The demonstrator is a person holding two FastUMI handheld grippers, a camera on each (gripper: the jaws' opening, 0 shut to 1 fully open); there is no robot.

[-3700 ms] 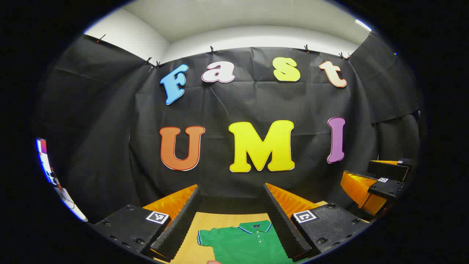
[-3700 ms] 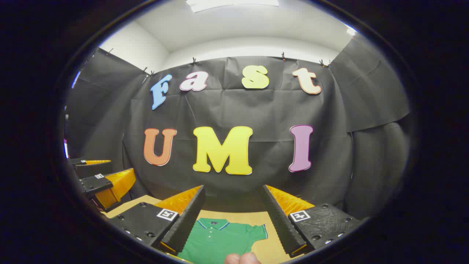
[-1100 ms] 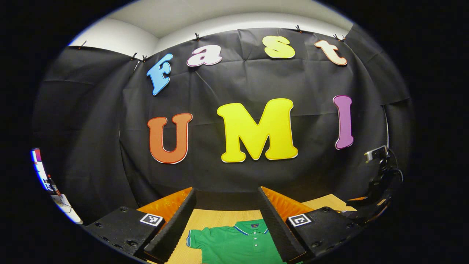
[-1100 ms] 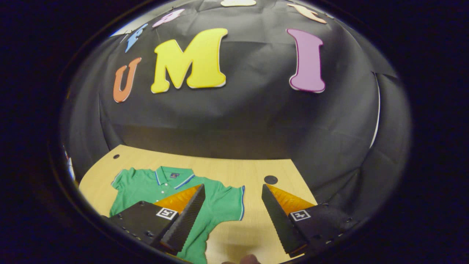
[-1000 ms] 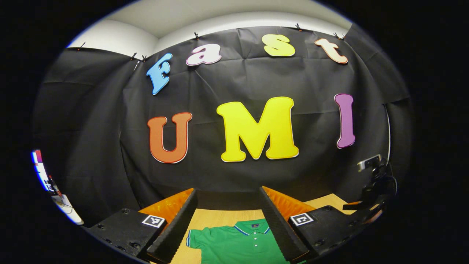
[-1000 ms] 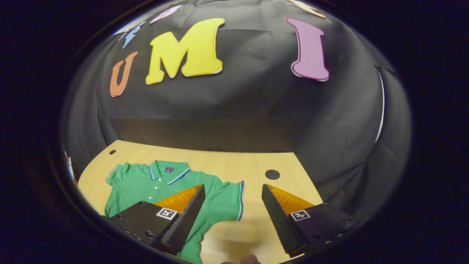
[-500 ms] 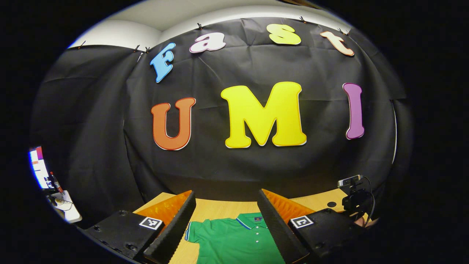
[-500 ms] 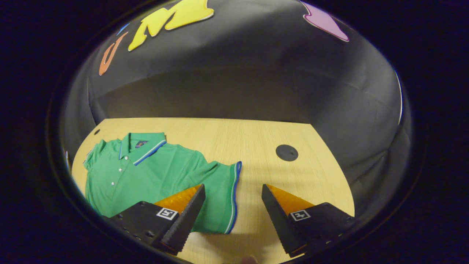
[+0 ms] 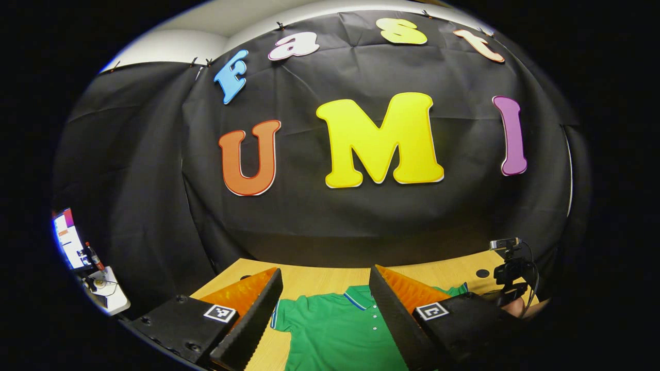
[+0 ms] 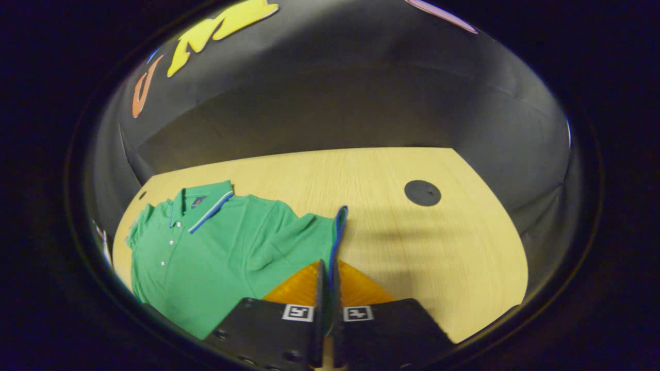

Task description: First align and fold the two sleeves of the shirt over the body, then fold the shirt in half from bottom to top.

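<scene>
Right gripper (image 10: 326, 273): half a second ago its fingers stood wide apart above the sleeve end; now they are pressed together on the blue-trimmed cuff of the right sleeve (image 10: 335, 232), the cuff edge rising between them. Judgement: the first sleeve is pinched, so the fold over the body can begin from here. The cloth near the cuff is already rucked (one ridge runs back toward the shoulder), so a slow carry looks wise.

Left gripper (image 9: 322, 309): fingers spread wide, nothing between them, hovering over the collar end. Its view has tipped down since a second ago, showing more of the desk.

Short-sleeved green polo shirt with blue-and-white trimmed collar (image 10: 206, 242): lies flat, buttons up, on the pale wooden desk (image 10: 438, 247), toward the desk's left side in the right gripper view, collar toward the far edge. Left sleeve (image 9: 281, 317) is still spread out flat; neither sleeve is folded yet and the bottom-to-top fold is not started.

Containers: none visible on the desk. A round black grommet (image 10: 422, 192) sits near the far right corner.
</scene>
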